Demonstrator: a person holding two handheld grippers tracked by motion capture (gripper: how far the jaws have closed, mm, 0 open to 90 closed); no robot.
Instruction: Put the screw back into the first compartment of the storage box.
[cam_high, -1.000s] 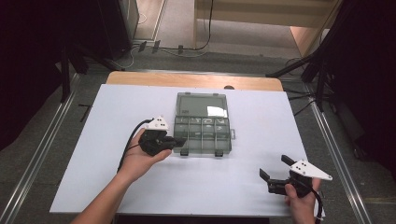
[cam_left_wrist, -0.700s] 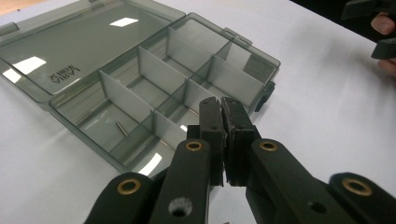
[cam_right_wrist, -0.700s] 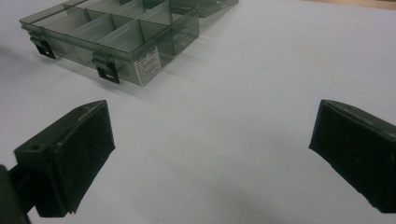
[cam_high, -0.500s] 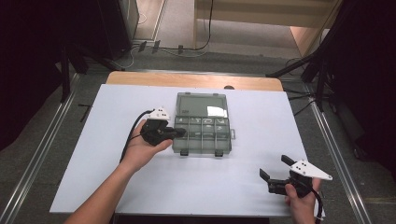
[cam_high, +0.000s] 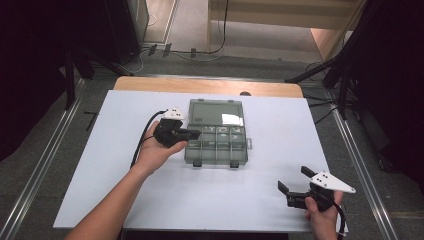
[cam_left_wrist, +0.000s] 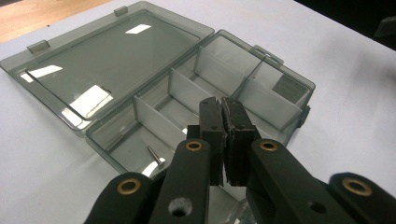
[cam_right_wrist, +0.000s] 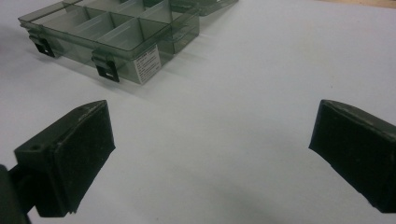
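A smoky clear compartment box (cam_high: 215, 160) lies open at the middle of the white table (cam_high: 125, 200), its lid (cam_left_wrist: 107, 65) folded flat on the far side. My left gripper (cam_high: 197, 134) hovers over the box's left end with its jaws shut. In the left gripper view its pads (cam_left_wrist: 212, 126) press together above the middle compartments, with nothing visible between them (cam_left_wrist: 223, 112). A small metal pin (cam_left_wrist: 155, 155) lies in one end compartment. My right gripper (cam_high: 295, 182) stands open near the table's front right corner, its wide jaws (cam_right_wrist: 217, 149) facing the box (cam_right_wrist: 112, 32) over bare table.
A wooden strip (cam_high: 210, 86) runs along the table's far edge. Metal rails (cam_high: 45, 165) flank the table on both sides, and dark stands and cables sit on the floor beyond. The box's front latches (cam_right_wrist: 106, 70) face the right gripper.
My left hand has carried its shut gripper away from the person along the box's left end. The right gripper has stayed in place.
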